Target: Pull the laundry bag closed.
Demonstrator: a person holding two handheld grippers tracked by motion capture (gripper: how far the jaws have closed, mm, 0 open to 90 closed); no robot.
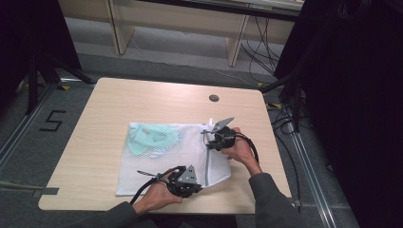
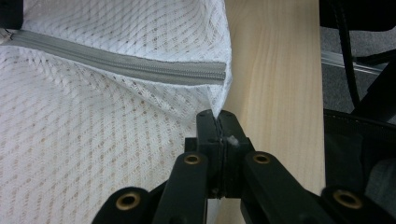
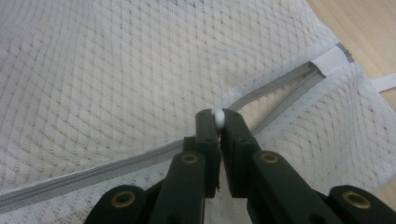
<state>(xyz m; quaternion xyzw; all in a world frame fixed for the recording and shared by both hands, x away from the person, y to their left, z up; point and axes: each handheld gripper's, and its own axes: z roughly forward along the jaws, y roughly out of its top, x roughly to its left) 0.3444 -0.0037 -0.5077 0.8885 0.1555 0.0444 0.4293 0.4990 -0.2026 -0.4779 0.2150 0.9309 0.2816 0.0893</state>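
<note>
White mesh laundry bag (image 1: pixel 166 159) lies flat on the worktop (image 1: pixel 95 142): light, floppy, best held at seams. Left claw (image 2: pixel 217 122) is clamped on the bag's corner by the zip's end. Right claw (image 3: pixel 217 122) pinches the white zip pull (image 3: pixel 217 116).

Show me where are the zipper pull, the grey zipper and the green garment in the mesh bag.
zipper pull (image 3: pixel 218 116), right gripper view, white tab between the jaw tips.
grey zipper (image 2: pixel 140 66), left gripper view, middle of the closed tape.
green garment (image 1: pixel 154 138), high view, its middle, under the mesh.
</note>
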